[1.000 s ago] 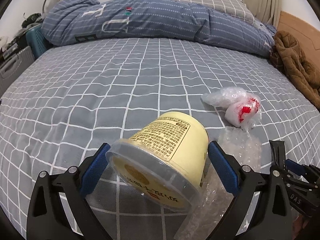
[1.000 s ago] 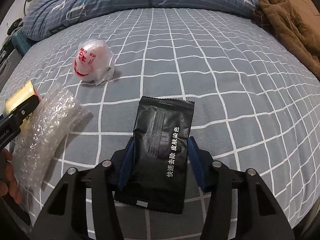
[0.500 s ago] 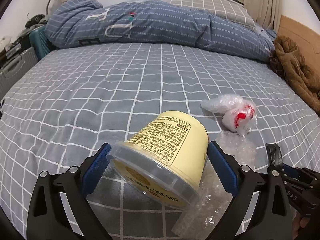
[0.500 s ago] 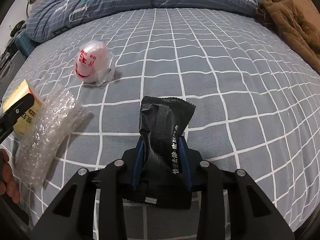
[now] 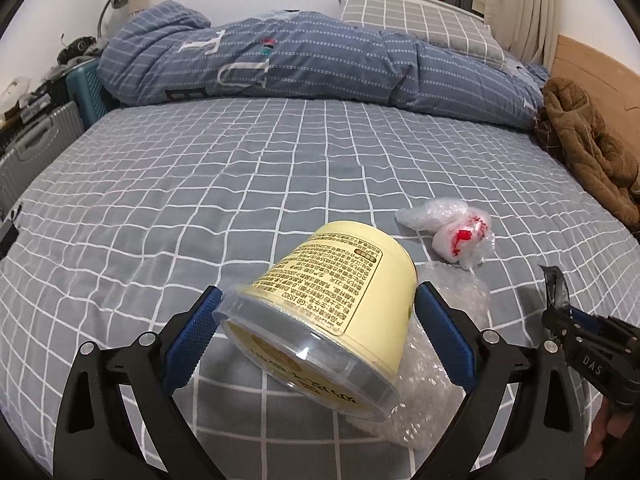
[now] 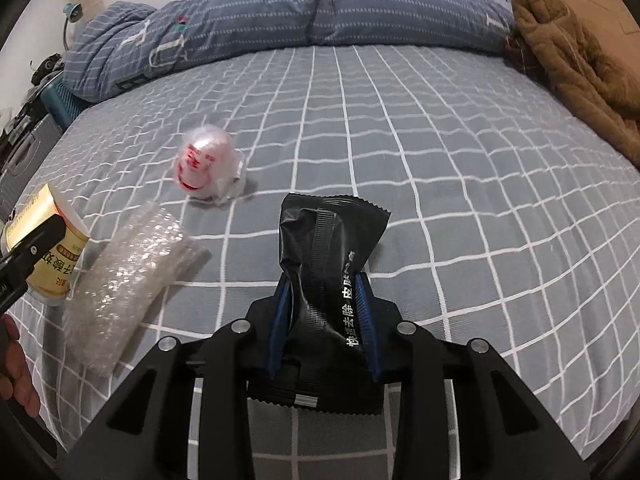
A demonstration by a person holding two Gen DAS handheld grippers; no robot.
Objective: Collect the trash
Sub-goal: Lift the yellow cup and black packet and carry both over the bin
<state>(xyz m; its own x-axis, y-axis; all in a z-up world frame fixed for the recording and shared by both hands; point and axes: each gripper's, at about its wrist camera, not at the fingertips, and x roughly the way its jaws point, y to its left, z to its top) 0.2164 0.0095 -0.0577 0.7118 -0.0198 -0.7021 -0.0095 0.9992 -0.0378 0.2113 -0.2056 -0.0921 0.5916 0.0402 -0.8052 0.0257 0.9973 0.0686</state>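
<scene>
Two pieces of trash are in hand: the left claw (image 5: 316, 334) clamps the yellow tub (image 5: 332, 308) across its sides, tilted, just above the bed (image 5: 240, 184); the right claw (image 6: 325, 328), whose jaws have just been closing, pinches the black packet (image 6: 328, 264), crumpled at its waist. To do the lift well, I'd keep both grips firm and raise them steadily, since the tub's slick wall could slip. Bubble wrap (image 6: 128, 276) and a knotted bag (image 6: 206, 168) remain on the bed. Only the right view shows the packet's grip; only the left shows the tub's lid end and both pads on it.
</scene>
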